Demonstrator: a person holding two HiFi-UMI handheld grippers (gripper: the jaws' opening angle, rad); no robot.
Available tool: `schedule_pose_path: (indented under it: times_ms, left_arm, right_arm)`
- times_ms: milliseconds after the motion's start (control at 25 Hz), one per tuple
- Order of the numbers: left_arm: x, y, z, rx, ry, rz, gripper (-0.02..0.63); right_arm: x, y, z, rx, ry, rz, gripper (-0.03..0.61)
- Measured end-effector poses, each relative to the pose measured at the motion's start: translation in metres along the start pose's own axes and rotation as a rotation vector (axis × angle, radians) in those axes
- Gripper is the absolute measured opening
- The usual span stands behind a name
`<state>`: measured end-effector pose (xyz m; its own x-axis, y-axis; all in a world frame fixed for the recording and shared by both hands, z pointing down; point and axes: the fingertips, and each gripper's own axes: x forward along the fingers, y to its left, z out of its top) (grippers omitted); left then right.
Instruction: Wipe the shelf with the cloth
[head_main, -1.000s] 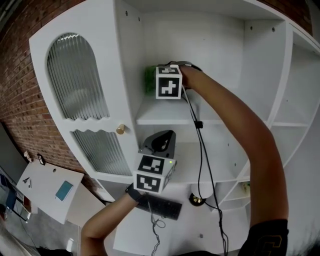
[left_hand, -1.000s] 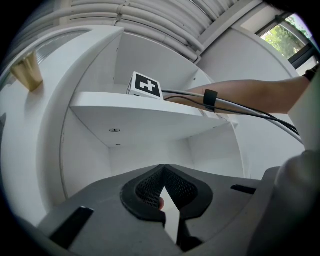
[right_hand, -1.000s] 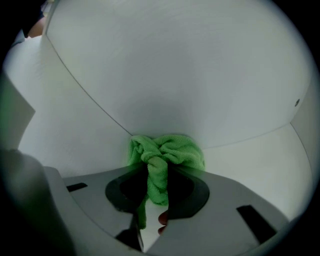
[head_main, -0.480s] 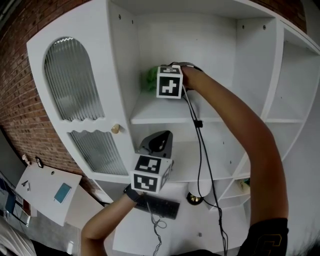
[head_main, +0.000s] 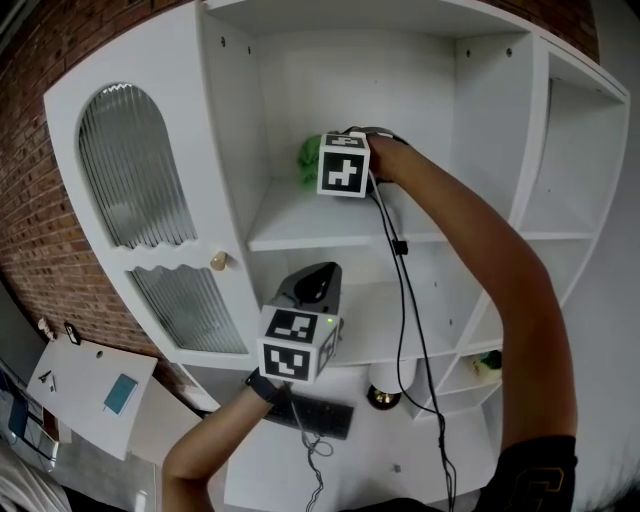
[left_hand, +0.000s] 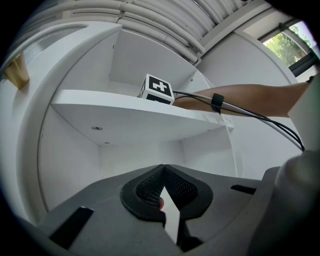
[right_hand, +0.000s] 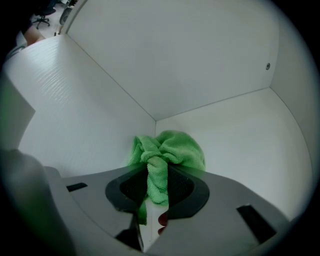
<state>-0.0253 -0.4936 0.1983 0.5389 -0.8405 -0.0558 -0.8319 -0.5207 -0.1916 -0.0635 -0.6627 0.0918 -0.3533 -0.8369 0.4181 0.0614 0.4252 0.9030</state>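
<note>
Green microfibre cloth (right_hand: 167, 150) is pinched by a narrow twisted fold between the right gripper's (right_hand: 156, 192) jaws. Its bunched head sits just ahead of their tips, at the white shelf's (right_hand: 250, 130) back corner. Its long axis runs forward along the jaws, toward that corner. Dragged sideways, the thin fold could slip free; balled up, it would wipe little. The left gripper (left_hand: 162, 192), jaws pressed together on nothing, hangs below.

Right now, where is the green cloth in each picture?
Head view: green cloth upper middle, over the upper shelf.
Left gripper view: not in it.
Right gripper view: low centre, pinched in the right gripper.
Shared landmark: the upper shelf, seen from below in the left gripper view.
</note>
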Motion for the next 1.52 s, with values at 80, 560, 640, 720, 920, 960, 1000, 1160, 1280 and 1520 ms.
schedule_pose_path:
  times_ms: [80, 560, 640, 720, 920, 960, 1000, 1160, 1280, 1520]
  left_arm:
    - [0.001, -0.005, 0.002, -0.005, -0.003, -0.013, 0.017]
    - [0.008, -0.019, 0.015, -0.039, -0.057, -0.045, 0.017]
    - [0.010, -0.023, 0.019, -0.037, -0.060, -0.054, 0.017]
    - [0.011, -0.027, 0.021, -0.032, -0.067, -0.065, 0.017]
    - [0.016, -0.033, 0.020, -0.053, -0.075, -0.078, 0.017]
    - [0.018, -0.035, 0.020, -0.054, -0.073, -0.084, 0.017]
    - [0.019, -0.038, 0.020, -0.055, -0.072, -0.090, 0.017]
    - [0.022, -0.047, 0.018, -0.051, -0.069, -0.109, 0.017]
    - [0.023, -0.050, 0.017, -0.054, -0.069, -0.115, 0.017]
    - [0.023, -0.048, 0.021, -0.058, -0.076, -0.114, 0.017]
  right_arm:
    - [-0.003, 0.000, -0.008, 0.010, 0.012, -0.001, 0.086]
    - [-0.021, 0.005, -0.064, 0.070, 0.118, 0.007, 0.086]
    - [-0.026, 0.005, -0.076, 0.085, 0.136, 0.007, 0.086]
    - [-0.030, 0.004, -0.086, 0.097, 0.157, 0.003, 0.086]
    - [-0.035, 0.006, -0.108, 0.102, 0.228, 0.006, 0.086]
    - [-0.037, 0.007, -0.114, 0.099, 0.247, 0.007, 0.086]
    - [-0.039, 0.007, -0.119, 0.097, 0.268, 0.008, 0.086]
    - [-0.044, 0.007, -0.136, 0.096, 0.333, 0.014, 0.086]
    - [-0.048, 0.008, -0.149, 0.091, 0.384, 0.017, 0.086]
    - [-0.053, 0.011, -0.172, 0.051, 0.499, 0.028, 0.086]
